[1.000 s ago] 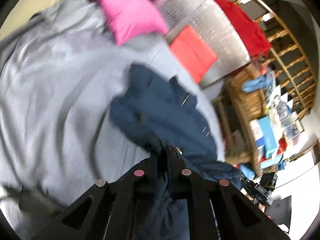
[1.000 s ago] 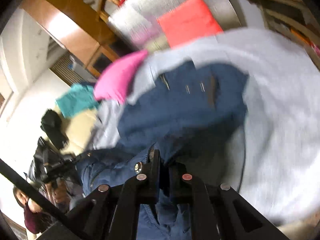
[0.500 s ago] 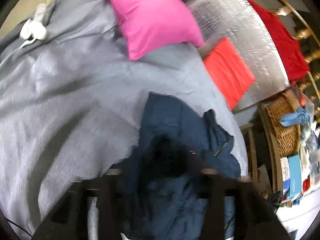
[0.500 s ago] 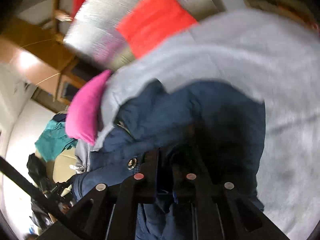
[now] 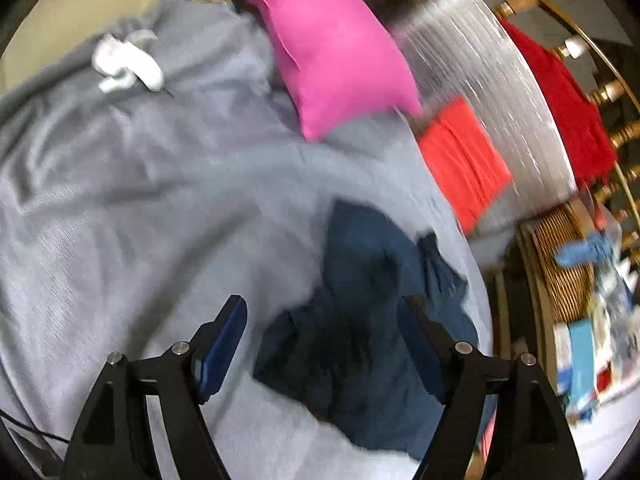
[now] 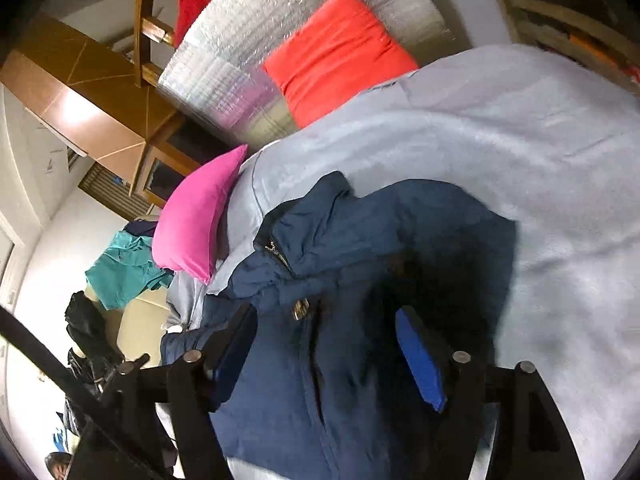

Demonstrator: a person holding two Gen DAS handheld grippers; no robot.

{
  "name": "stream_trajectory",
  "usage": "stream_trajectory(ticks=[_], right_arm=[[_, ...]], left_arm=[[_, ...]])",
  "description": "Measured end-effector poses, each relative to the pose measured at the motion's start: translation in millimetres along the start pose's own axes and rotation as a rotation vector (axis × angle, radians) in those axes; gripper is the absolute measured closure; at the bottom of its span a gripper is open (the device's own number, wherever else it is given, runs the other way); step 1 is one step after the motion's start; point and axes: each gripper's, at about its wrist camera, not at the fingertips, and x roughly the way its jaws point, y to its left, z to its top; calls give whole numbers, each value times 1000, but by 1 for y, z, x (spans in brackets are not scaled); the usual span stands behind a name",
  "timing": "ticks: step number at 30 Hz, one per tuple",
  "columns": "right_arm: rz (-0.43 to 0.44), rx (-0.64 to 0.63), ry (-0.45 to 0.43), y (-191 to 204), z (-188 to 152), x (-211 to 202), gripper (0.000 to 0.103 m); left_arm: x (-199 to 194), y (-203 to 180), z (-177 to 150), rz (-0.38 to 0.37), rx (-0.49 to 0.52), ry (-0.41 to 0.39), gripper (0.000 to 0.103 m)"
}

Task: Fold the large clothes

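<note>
Looking along your left gripper [image 5: 322, 322], you have its jaws spread wide and opening, blue pads facing each other, with nothing pinched; the navy jacket [image 5: 372, 320] lies below and between them on the grey blanket [image 5: 140, 208]. From this side the jacket is a dark, crumpled heap with a puffy, slightly shiny quilted look, one flap sticking up toward the far edge. The blanket is soft, fleecy and rumpled into long folds. At its far left corner sits a small white bundle [image 5: 126, 66], too blurred to identify. Further right lie a smooth magenta pillow [image 5: 336, 52], a ribbed orange-red cushion [image 5: 464, 164] leaning on a silver quilted foil mat [image 5: 480, 80], a red cloth [image 5: 560, 104] draped over wooden rails, and a woven wicker basket [image 5: 560, 256].

Your right gripper [image 6: 324, 334] is likewise spread and opening, its pads clear of the fabric, hovering over the jacket [image 6: 380, 280]. Here the collar stands up, a metal zip pull [image 6: 300, 308] glints near the centre, and the front seam runs toward you. To the left are a teal garment [image 6: 124, 264] and the pink pillow [image 6: 196, 220]. No readable writing or labels show anywhere.
</note>
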Motion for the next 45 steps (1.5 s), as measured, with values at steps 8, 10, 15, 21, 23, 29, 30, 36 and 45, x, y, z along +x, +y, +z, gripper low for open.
stream_trajectory(ticks=[8, 10, 15, 21, 23, 29, 30, 36, 45], right_arm=[[12, 56, 181, -23, -53, 1, 26], [-88, 55, 178, -29, -51, 5, 29], [-5, 37, 289, -27, -65, 17, 87], [125, -81, 141, 13, -81, -56, 93], [261, -72, 66, 20, -84, -96, 94], [496, -59, -38, 36, -84, -158, 96], [493, -55, -38, 37, -82, -158, 96], [321, 26, 23, 32, 5, -82, 96], [21, 162, 54, -46, 87, 64, 79]], left_arm=[[20, -27, -39, -38, 75, 88, 26], [27, -31, -41, -11, 79, 90, 30], [23, -22, -42, -30, 58, 86, 74], [-31, -17, -60, -241, 21, 143, 95], [-58, -15, -58, -323, 11, 130, 96], [-107, -21, -47, -488, -26, 138, 96], [-105, -23, -44, -489, -31, 140, 96], [3, -60, 40, -325, -85, 235, 95], [100, -53, 102, -166, -130, 63, 16]])
